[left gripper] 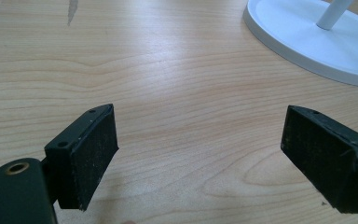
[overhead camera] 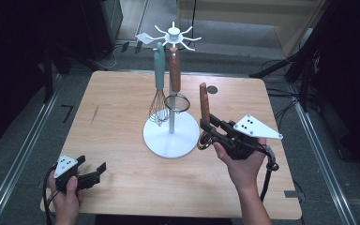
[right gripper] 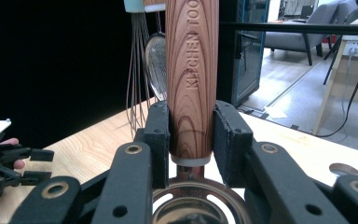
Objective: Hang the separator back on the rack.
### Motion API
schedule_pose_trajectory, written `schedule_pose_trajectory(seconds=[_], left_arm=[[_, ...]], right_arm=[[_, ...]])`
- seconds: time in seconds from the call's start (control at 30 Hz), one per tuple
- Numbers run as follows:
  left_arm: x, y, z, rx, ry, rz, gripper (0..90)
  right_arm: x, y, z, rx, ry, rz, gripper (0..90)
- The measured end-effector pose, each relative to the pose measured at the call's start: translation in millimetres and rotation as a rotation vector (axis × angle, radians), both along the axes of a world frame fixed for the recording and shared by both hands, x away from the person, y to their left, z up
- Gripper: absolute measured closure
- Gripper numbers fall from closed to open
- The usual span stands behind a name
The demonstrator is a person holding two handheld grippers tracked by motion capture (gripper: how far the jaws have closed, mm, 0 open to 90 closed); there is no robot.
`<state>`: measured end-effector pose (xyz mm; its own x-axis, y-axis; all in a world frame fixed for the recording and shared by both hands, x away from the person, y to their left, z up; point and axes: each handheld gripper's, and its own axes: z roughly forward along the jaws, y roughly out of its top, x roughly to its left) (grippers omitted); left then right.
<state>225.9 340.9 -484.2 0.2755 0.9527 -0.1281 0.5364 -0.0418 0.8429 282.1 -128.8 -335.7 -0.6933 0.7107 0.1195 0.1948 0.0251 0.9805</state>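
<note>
The right gripper was clamped on a wooden-handled utensil, held upright beside the white rack. The left gripper rested with jaws apart over the table.

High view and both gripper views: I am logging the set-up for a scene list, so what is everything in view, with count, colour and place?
Table: one, light wood, centre of the high view.
Utensil stand: one, white, round base mid-table, pole topped with spoke hooks.
Whisk: one, teal handle, wire head, hanging on the stand.
Strainer: one, brown wooden handle, mesh bowl, hanging beside the whisk.
Wooden-handled utensil: one, brown handle upright, metal head below, right of the stand.
Dark round spot: one, on the table's far side; what it is cannot be told.
Left gripper: black, jaws open, near the table's near-left corner.
Right gripper: black, shut on the wooden-handled utensil.
</note>
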Motion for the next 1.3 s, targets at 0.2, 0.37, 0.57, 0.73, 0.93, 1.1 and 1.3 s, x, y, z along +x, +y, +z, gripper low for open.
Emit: schedule_pose_trajectory(seconds=[0.2,0.37,0.57,0.73,0.93,1.1,1.3], left_arm=[[-0.2,-0.5,0.0,0.004,-0.003,0.0,11.2],[-0.2,-0.4,0.1,0.002,-0.001,0.0,11.2],[-0.1,-0.8,-0.1,0.005,-0.003,0.003,11.2],[-0.1,-0.9,-0.2,0.008,-0.005,0.004,11.2],[0.0,-1.3,-0.2,0.011,-0.005,0.002,11.3],[-0.1,-1.5,-0.2,0.013,-0.005,0.002,11.2],[0.0,-1.5,-0.1,0.017,-0.002,0.0,11.3]], right_arm=[[1.1,1.4,5.9,0.005,-0.01,0.002,70.5],[3.2,3.7,9.4,0.007,-0.015,0.008,70.5],[8.5,7.7,15.2,0.005,-0.03,0.009,70.5],[10.2,10.3,25.9,0.017,-0.039,0.011,70.5],[15.3,8.7,32.8,0.018,-0.047,0.002,70.5],[18.3,6.6,36.1,0.027,-0.052,-0.004,70.5],[20.5,6.7,42.2,0.028,-0.058,-0.006,70.5]])
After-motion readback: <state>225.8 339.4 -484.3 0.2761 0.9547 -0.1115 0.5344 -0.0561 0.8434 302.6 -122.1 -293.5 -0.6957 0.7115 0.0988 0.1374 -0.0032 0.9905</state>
